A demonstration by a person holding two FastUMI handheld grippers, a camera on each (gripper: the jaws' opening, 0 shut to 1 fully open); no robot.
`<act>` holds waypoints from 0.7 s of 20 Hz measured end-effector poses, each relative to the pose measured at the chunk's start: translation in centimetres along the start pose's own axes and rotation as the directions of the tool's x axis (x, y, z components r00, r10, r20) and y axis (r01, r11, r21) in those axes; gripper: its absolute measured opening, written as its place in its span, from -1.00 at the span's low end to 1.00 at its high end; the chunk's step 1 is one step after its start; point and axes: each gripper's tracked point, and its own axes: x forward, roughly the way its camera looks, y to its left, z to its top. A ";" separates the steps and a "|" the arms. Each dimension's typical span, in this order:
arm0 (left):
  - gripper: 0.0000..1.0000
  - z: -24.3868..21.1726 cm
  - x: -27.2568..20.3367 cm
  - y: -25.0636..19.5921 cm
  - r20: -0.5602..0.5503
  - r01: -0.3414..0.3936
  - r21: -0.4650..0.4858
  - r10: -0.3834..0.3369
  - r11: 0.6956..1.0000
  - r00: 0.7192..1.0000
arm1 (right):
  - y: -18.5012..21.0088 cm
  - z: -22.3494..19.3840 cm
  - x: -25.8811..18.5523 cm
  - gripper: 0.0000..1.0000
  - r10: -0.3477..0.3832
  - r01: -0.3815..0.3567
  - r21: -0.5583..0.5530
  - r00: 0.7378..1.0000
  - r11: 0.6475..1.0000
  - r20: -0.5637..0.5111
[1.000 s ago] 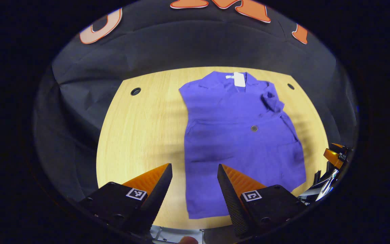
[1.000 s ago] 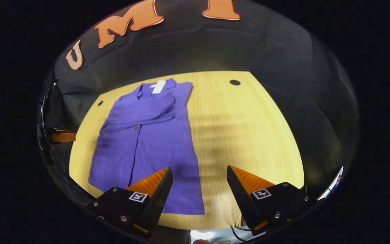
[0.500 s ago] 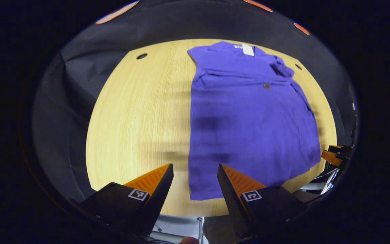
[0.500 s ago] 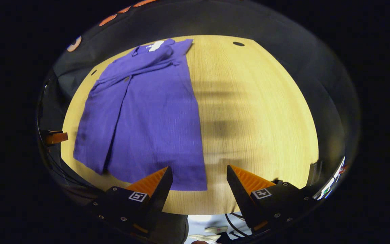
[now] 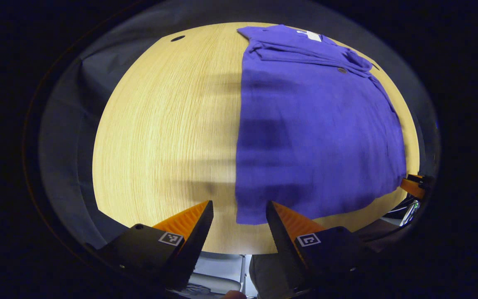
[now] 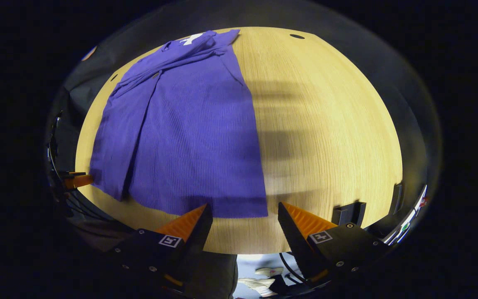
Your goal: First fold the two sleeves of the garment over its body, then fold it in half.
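We see the purple garment [image 5: 313,124] lying flat on the wooden table [image 5: 164,137], collar at the far side and hem toward the near edge. Both sleeves are folded in across the chest, up near the collar, where a white tag [image 5: 313,36] shows and a small button [image 5: 341,70] sits just below the folded cloth. In the right gripper view the same garment [image 6: 181,137] takes up the left part of the table [image 6: 326,137], with one long front panel overlapping the other (the seam runs from collar to hem) and the white tag [image 6: 190,38] at the far end.

Our left gripper [image 5: 239,211] hangs over the near edge of the table, its jaws apart with nothing between them; the garment's near left hem corner lies just ahead, between the two fingertips. Our right gripper [image 6: 245,214] is likewise spread wide and holding nothing, with the near right hem corner just ahead of its fingers.

Each view also catches the other gripper at its margin: the right gripper [image 5: 414,186] beyond the garment's far hem corner, and the left gripper [image 6: 75,180] beside the opposite corner.

The table has round holes near its far corners [image 5: 177,38] [image 6: 296,36]. Below the table edge we see the floor and a shoe [image 6: 259,283].
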 end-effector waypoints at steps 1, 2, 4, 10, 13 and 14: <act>0.68 -0.3 0.2 -0.1 -0.016 0.006 -0.011 -0.006 1.000 1.000 | 0.1 -0.1 0.1 0.90 0.001 -0.001 0.002 1.000 1.000 -0.008; 0.68 -0.6 0.4 -0.3 -0.024 0.014 -0.021 -0.015 1.000 1.000 | 0.2 -0.2 0.3 0.90 0.002 -0.001 0.005 1.000 1.000 -0.017; 0.68 -0.2 0.5 -0.4 -0.026 0.023 -0.023 -0.024 0.999 0.999 | 0.2 -0.6 0.7 0.88 -0.008 0.008 0.015 0.999 1.000 -0.035; 0.22 -0.1 0.8 -1.7 -0.044 0.095 -0.040 -0.096 0.995 0.994 | 0.4 -0.3 0.9 0.27 -0.032 0.033 0.005 0.998 0.999 -0.047; -0.63 0.0 0.9 -2.8 -0.072 0.104 -0.028 -0.106 0.994 0.992 | 1.1 0.2 1.0 -0.26 -0.008 0.011 0.052 0.999 0.999 -0.046; -0.77 0.0 0.8 -2.9 -0.077 0.104 -0.014 -0.105 0.994 0.992 | 1.4 0.5 1.1 -0.52 0.004 0.000 0.086 0.999 0.996 -0.041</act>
